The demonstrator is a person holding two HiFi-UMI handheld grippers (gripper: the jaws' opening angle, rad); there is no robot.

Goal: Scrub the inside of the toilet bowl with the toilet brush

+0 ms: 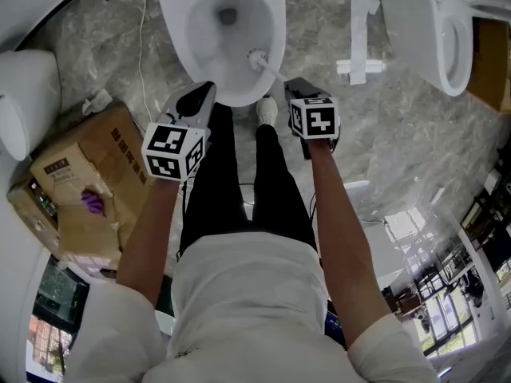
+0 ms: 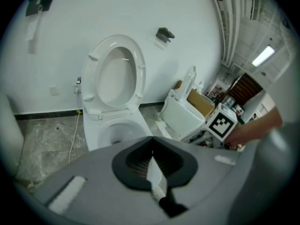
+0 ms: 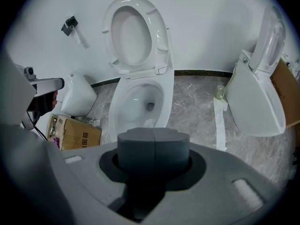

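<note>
The white toilet bowl (image 1: pixel 227 22) stands in front of me with its seat raised (image 3: pixel 136 34). The white head of the toilet brush (image 1: pixel 257 57) rests inside the bowl against its near right wall. Its handle runs back to my right gripper (image 1: pixel 297 88), which is shut on it. In the right gripper view the dark pads (image 3: pixel 153 149) are pressed together and hide the handle; a bit of the brush head (image 3: pixel 149 123) shows above them. My left gripper (image 1: pixel 197 100) hovers at the bowl's near left rim, shut and holding nothing; the bowl (image 2: pixel 116 131) lies just beyond it.
A cardboard box (image 1: pixel 84 174) sits on the floor at the left beside a white fixture (image 1: pixel 25 102). A second toilet (image 1: pixel 447 30) stands at the right, with a paper strip (image 1: pixel 361 38) on the marble floor. My legs and a shoe (image 1: pixel 267 110) are close to the bowl.
</note>
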